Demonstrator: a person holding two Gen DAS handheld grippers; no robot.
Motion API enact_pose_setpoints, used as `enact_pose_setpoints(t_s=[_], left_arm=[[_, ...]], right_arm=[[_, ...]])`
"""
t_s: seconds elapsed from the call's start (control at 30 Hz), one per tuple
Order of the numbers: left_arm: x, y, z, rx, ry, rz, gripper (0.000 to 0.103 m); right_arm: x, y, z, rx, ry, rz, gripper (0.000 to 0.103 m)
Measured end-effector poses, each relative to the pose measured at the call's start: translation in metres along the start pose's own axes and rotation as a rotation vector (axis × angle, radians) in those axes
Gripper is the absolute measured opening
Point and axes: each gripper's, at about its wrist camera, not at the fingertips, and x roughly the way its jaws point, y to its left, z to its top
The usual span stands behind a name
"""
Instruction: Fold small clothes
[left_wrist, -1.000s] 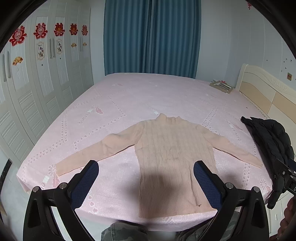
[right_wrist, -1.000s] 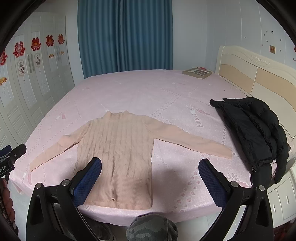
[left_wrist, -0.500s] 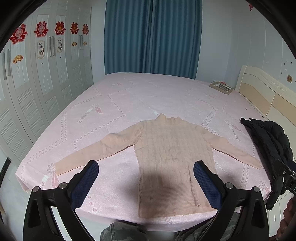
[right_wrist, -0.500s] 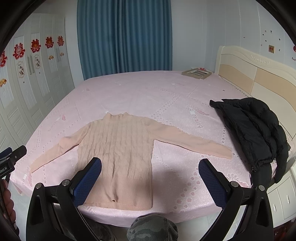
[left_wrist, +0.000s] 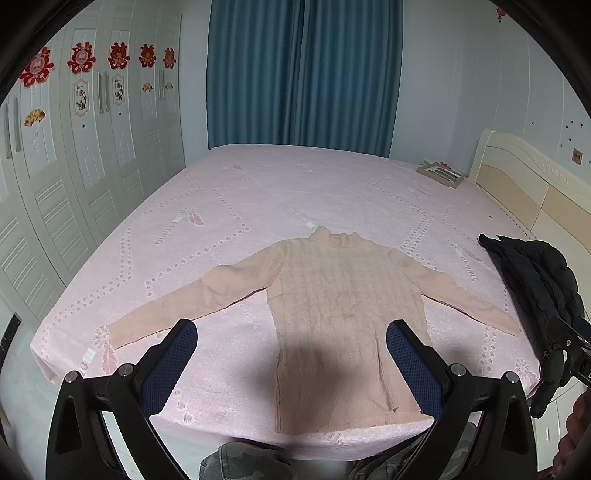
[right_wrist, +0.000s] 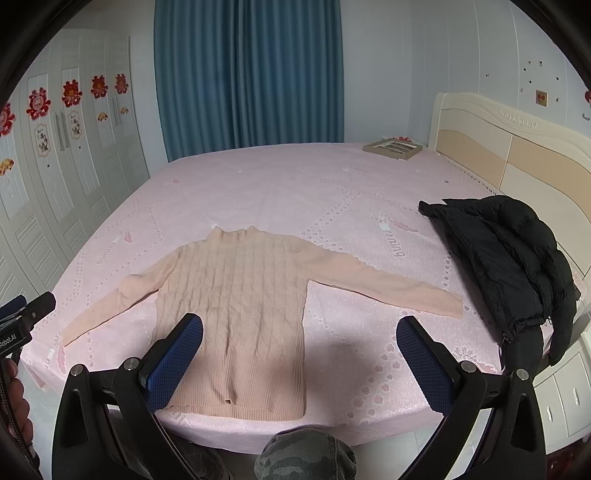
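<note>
We note one pale peach cable-knit turtleneck sweater, lying flat and unfolded on the pink bedspread, near the bed's near edge. Collar points to the far side; ribbed hem sits at the near edge. Both long sleeves spread outward and slant toward us, one left, one right. Right cuff ends near a black jacket, not touching. Fabric looks smooth, few wrinkles.

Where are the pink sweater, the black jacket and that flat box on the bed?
pink sweater (left_wrist: 343, 295), left wrist view, middle of its chest.
black jacket (right_wrist: 509, 251), right wrist view, its puffy body.
flat box (right_wrist: 392, 148), right wrist view, its top face.
</note>
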Motion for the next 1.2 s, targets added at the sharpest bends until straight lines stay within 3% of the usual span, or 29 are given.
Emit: enact_pose_setpoints(t_s=[1.2], left_arm=[[0.0023,-0.0041,0.0041,0.007,-0.012,-0.004,0.103]], right_arm=[[-0.0019,0.0048,0.0029,-0.008,-0.015,-0.009,0.103]])
